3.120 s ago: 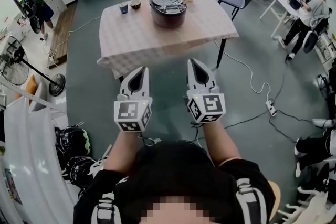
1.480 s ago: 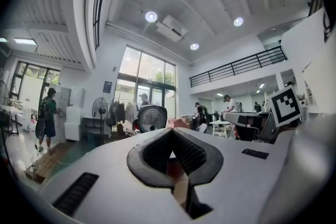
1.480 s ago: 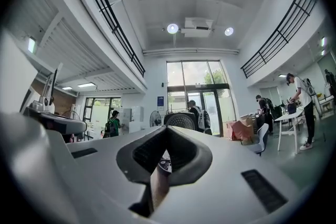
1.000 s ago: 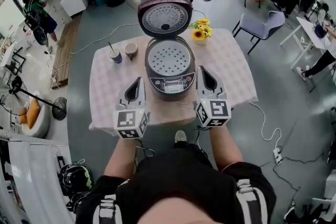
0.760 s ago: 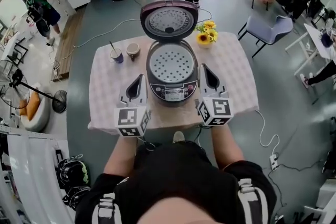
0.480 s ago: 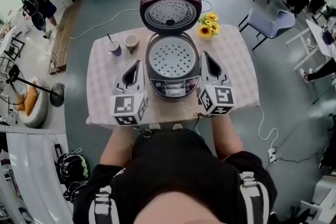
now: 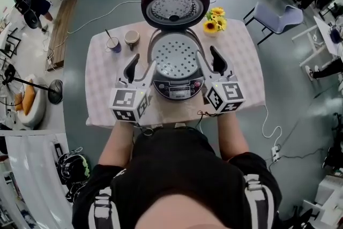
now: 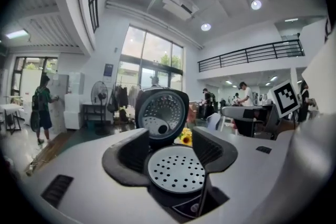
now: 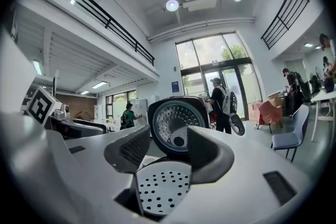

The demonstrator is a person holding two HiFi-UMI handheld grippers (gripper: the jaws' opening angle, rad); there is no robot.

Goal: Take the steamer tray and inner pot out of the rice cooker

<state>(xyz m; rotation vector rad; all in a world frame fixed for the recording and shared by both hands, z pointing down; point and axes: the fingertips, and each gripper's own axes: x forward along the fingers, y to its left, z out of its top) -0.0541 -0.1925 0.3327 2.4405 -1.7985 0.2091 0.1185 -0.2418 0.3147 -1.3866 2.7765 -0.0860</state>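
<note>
Over the checked-cloth counter [image 7: 102, 88], the left claw [image 7: 141, 68] and right claw [image 7: 209, 61] are opening, empty, either side of the dark, open-lidded rice cooker [image 7: 178, 86]. Its round perforated metal steamer tray [image 7: 176, 55] sits in the cooker's mouth; pinching opposite rims and lifting level seems best. The inner pot lies hidden beneath.

A large open work hall rather than a home. Tall windows [image 8: 149, 60] and a mezzanine railing [image 8: 252, 55] sit under a high ceiling. On the grey floor [image 7: 75, 131], a loose cable [image 7: 102, 15] runs at 11 o'clock of the cloth-covered counter [image 7: 102, 94], a pedestal fan [image 7: 51, 91] stands at 9 o'clock and an office chair [image 7: 276, 14] at 2 o'clock.
</note>
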